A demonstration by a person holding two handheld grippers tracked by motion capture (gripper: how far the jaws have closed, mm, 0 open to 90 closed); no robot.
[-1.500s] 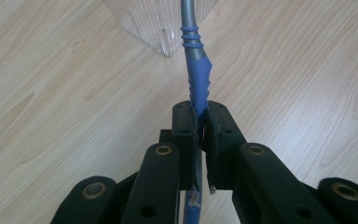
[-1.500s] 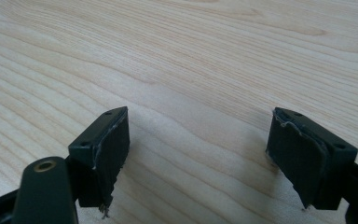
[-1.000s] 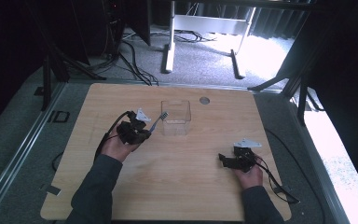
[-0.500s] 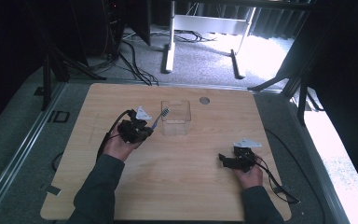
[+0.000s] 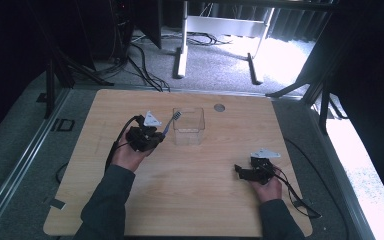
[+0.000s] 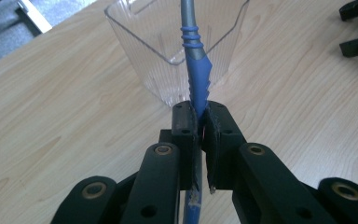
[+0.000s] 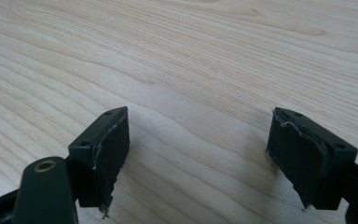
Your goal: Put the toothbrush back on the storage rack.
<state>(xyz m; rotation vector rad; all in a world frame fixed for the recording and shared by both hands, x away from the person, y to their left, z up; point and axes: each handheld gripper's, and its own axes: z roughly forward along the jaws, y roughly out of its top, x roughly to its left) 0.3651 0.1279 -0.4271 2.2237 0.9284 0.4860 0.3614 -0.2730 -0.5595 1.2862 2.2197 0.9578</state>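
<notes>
One fork (image 6: 196,70) | clamped in left tool (image 6: 200,126) | beside clear tub (image 6: 168,46)

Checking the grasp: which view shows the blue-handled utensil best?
Left gripper view: the blue-handled utensil is close up, clamped between the left gripper's jaws, in front of the clear plastic container. High view shows it small, its head by the container. Right gripper view looks at bare wooden table.

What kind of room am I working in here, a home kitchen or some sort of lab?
Likely a lab or recording studio, not a kitchen. A bare wooden table stands on grey carpet with loose cables trailing behind it and dark curtains around. On it sits just a clear plastic container.
</notes>
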